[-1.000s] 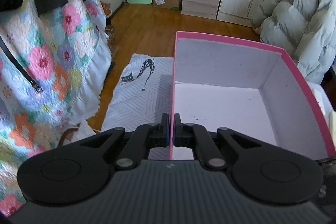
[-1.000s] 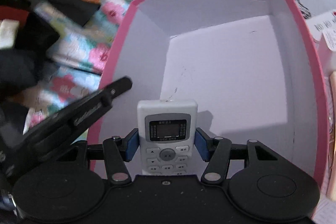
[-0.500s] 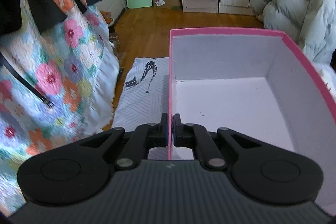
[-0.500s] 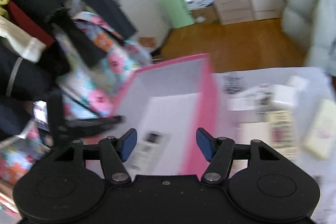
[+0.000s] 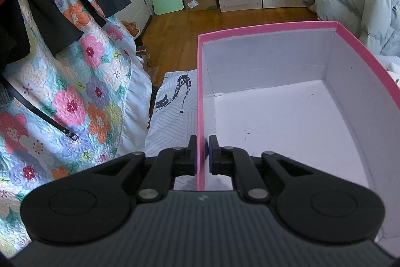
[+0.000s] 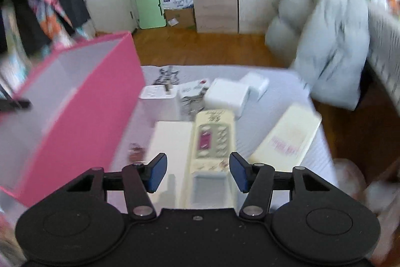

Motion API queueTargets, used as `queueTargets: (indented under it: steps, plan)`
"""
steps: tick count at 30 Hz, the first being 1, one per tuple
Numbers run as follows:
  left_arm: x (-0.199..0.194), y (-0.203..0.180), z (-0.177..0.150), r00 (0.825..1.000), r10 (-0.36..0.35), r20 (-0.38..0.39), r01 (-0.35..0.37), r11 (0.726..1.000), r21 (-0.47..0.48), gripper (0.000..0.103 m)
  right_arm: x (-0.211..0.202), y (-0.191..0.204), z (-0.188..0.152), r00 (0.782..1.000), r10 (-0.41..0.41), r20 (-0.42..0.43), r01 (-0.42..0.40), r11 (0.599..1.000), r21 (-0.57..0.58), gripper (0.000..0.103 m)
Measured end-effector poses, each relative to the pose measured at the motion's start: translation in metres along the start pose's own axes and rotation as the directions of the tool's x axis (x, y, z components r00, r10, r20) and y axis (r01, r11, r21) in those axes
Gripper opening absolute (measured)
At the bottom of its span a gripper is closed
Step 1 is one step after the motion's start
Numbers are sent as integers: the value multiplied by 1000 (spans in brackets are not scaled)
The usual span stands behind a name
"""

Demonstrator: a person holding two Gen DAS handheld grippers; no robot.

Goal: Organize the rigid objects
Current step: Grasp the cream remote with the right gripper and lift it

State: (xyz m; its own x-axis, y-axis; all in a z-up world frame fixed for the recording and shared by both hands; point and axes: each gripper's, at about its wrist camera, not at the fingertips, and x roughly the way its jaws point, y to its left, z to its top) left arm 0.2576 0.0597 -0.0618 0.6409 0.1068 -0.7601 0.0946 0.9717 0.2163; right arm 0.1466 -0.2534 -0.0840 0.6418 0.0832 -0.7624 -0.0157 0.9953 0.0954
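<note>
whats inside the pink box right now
In the left wrist view the pink box shows only a bare white floor and walls. Its near end is hidden behind the left gripper, whose jaws pinch the box wall, so anything there goes unseen.

Right wrist view blurred; pink box (image 6: 82,101) cut off left.

Pink box (image 5: 200,101), white inside; floral quilt (image 5: 75,91).
</note>
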Motion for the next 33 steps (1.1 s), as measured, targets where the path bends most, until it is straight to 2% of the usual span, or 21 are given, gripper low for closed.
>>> queueTargets:
  steps: [2,4,7,13,17,20,23,27,30,33]
  plan:
    - [0,0,0,1000,0,0,0,1000,1,6,8,0,2,1000,-21,-8,21,999,-42,57]
    - [0,0,0,1000,3,1,-3,1000,7,6,18,-6,4,1000,12,-26,-13,1000,-28,55]
    - [-1,0,0,1000,4,1,-4,1000,9,7,35,-11,9,998,-12,-56,12,1000,7,55]
    - [-1,0,0,1000,3,2,-3,1000,8,7,31,-13,4,997,15,-76,-15,1000,-4,56]
    - [-1,0,0,1000,2,1,-2,1000,7,7,32,-27,3,988,50,-143,-36,994,103,59]
    - [-1,1,0,1000,2,2,-2,1000,7,7,39,-37,1,983,98,-158,-67,979,192,62]
    - [-1,0,0,1000,10,1,-10,1000,18,7,43,-31,0,987,77,-141,-60,991,122,63]
    - [-1,1,-3,1000,6,2,-6,1000,11,7,42,-14,-2,988,33,-154,-31,999,13,59]
    - [-1,2,-3,1000,4,2,-4,1000,7,7,34,-11,-5,983,21,-180,-22,1000,-6,58]
    - [-1,2,-3,1000,2,1,-2,1000,5,7,23,-14,-11,975,31,-218,-26,999,26,59]
